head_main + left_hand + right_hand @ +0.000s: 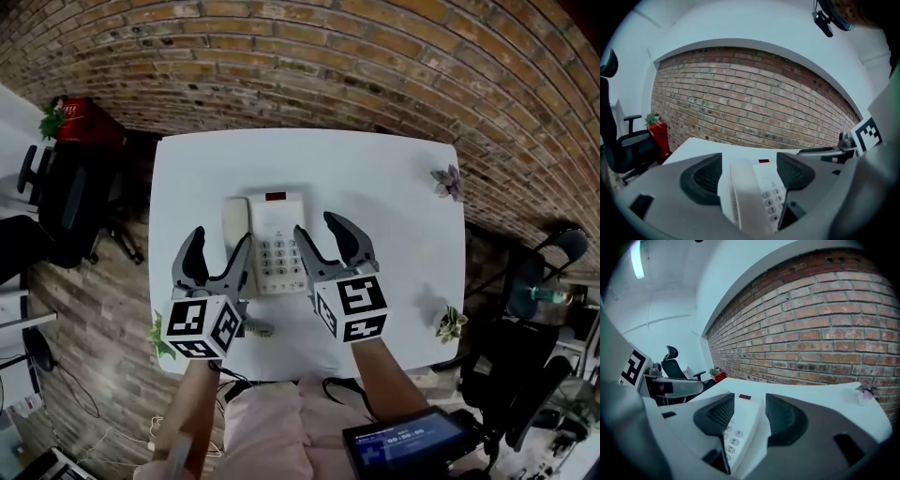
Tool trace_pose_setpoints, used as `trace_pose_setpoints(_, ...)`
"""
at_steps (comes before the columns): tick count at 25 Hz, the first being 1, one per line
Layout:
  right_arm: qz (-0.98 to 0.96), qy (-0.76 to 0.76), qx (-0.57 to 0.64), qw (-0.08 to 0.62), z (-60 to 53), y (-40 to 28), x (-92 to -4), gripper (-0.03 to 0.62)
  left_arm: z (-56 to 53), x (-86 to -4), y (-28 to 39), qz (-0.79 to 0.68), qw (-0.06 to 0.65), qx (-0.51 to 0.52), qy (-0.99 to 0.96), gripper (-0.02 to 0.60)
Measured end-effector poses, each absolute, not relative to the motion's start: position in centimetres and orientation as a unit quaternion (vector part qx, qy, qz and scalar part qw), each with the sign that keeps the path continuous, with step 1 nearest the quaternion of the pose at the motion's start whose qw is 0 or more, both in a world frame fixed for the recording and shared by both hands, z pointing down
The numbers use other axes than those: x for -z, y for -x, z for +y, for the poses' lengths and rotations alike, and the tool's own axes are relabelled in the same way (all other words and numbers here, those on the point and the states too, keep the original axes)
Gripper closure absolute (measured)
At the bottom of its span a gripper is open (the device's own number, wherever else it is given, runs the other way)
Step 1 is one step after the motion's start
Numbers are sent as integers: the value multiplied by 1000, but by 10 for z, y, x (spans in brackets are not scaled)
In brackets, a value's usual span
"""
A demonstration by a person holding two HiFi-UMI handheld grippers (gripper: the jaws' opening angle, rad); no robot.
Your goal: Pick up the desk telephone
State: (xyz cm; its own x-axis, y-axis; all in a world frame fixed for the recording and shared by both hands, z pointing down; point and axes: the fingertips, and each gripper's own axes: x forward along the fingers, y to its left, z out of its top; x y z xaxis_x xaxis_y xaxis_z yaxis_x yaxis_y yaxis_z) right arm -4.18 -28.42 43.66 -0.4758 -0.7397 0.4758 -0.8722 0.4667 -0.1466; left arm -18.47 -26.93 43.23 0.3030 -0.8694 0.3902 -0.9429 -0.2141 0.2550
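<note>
A cream desk telephone point(278, 246) lies in the middle of the white table point(375, 187), with its handset point(235, 234) in the cradle on its left side. My left gripper point(217, 255) is open and straddles the handset's near end. In the left gripper view the handset point(743, 192) and keypad sit between the two dark pads point(701, 178), with gaps on both sides. My right gripper point(330, 239) is open over the phone's right edge. The right gripper view shows that edge point(745, 423) between its pads point(785, 420), and no pad presses on it.
Small potted plants stand at the table's right rear point(448, 181), right front point(451, 323) and left front point(159, 339). A black office chair point(61, 202) and a red box point(86, 122) are on the left. A brick wall runs behind the table. Another chair point(553, 253) stands on the right.
</note>
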Motion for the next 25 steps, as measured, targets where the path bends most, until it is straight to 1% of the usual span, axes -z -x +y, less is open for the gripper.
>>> trace_pose_setpoints(6, -825, -480, -221, 199, -291, 49, -474, 379, -283, -476, 182, -555, 268, -101, -781, 201)
trace_pose_setpoints(11, -816, -479, -246, 209, -294, 51, -498, 378, -291, -500, 180, -543, 304, -92, -777, 192)
trace_pose_setpoints(25, -806, -450, -328, 201, -297, 63, -523, 350, -291, -531, 169, -490, 445, -58, -748, 184)
